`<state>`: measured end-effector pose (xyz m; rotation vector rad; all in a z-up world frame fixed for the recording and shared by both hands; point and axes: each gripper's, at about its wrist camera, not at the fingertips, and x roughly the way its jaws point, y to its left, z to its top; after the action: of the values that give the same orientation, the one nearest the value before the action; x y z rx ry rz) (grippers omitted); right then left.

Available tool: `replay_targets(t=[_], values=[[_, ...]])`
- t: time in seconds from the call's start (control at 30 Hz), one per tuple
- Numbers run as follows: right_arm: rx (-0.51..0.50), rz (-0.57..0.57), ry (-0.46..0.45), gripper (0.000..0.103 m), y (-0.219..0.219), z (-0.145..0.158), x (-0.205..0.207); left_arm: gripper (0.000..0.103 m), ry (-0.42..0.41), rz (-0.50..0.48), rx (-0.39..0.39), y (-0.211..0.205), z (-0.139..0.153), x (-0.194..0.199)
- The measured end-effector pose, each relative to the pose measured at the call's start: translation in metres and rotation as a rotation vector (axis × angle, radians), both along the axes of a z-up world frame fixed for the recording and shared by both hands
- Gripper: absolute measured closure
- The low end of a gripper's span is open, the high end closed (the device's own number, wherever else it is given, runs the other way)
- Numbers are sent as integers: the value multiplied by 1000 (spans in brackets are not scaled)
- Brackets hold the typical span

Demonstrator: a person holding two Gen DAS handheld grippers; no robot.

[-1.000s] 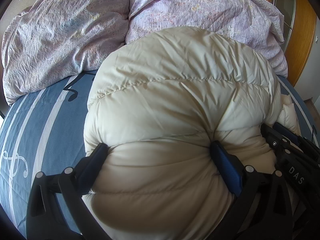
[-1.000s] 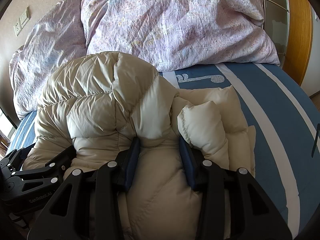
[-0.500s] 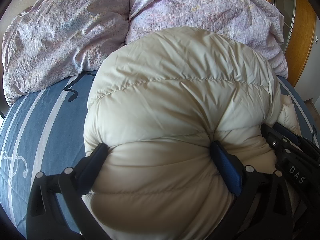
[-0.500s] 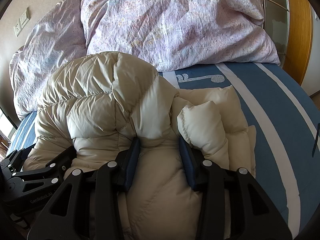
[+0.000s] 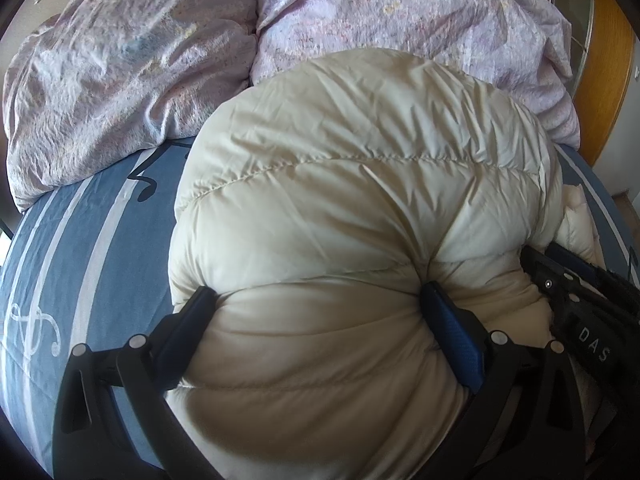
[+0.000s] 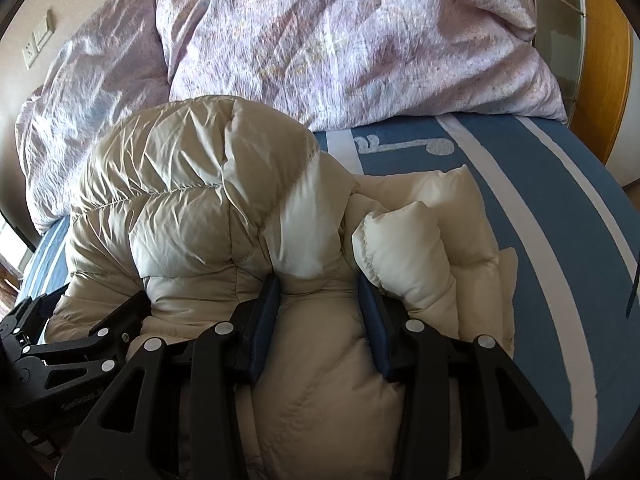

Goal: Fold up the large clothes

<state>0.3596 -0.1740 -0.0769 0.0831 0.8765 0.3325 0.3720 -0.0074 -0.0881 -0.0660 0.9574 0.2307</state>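
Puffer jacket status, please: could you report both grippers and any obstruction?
Left gripper, right gripper: fingers pinching cream puffer jacket. Jacket bunched on bed. Lilac duvet just behind.

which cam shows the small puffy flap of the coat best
Right wrist: the flap stands clear beside the right tool, folded layers visible. Left wrist shows mostly the coat's big bulge; only a sliver peeks out at right.

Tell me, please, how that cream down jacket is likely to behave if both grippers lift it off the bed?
The cream down jacket probably lifts easily, light for its bulk: its quilted panels look air-filled. It likely sags floppily outside the left gripper and right gripper. Its shiny shell may slip.
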Motion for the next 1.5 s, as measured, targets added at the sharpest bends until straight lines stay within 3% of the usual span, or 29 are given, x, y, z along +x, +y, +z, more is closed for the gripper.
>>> replay_targets(t=[0.13, 0.2, 0.27, 0.33, 0.43, 0.6, 1.0, 1.2, 1.43, 1.5], values=[[31, 33, 112, 56, -6, 16, 8, 3, 17, -27, -28, 8, 15, -8], [69, 45, 129, 47, -13, 25, 6, 3, -18, -34, -27, 18, 30, -18], [94, 43, 114, 23, -22, 38, -2, 3, -43, -40, -20, 28, 40, -27], [103, 32, 91, 14, -30, 48, -10, 3, -58, -41, -3, 39, 48, -34], [157, 5, 118, 10, -47, 55, -16, 3, -47, -30, -13, 59, 53, -39], [241, -36, 243, 10, -71, 40, -18, 3, -8, -1, -61, 80, 47, -44], [427, -112, 534, 1, -94, -15, -13, 3, 64, -18, -231, 79, 26, -51], [428, -105, 542, 1, -87, -22, -9, 2, 86, -30, -255, 76, 18, -50], [510, -71, 539, 1, -73, -25, -4, 3, 94, -48, -261, 71, 17, -47], [509, -65, 532, 21, -66, -26, 0, 3, 93, -49, -261, 71, 18, -45]])
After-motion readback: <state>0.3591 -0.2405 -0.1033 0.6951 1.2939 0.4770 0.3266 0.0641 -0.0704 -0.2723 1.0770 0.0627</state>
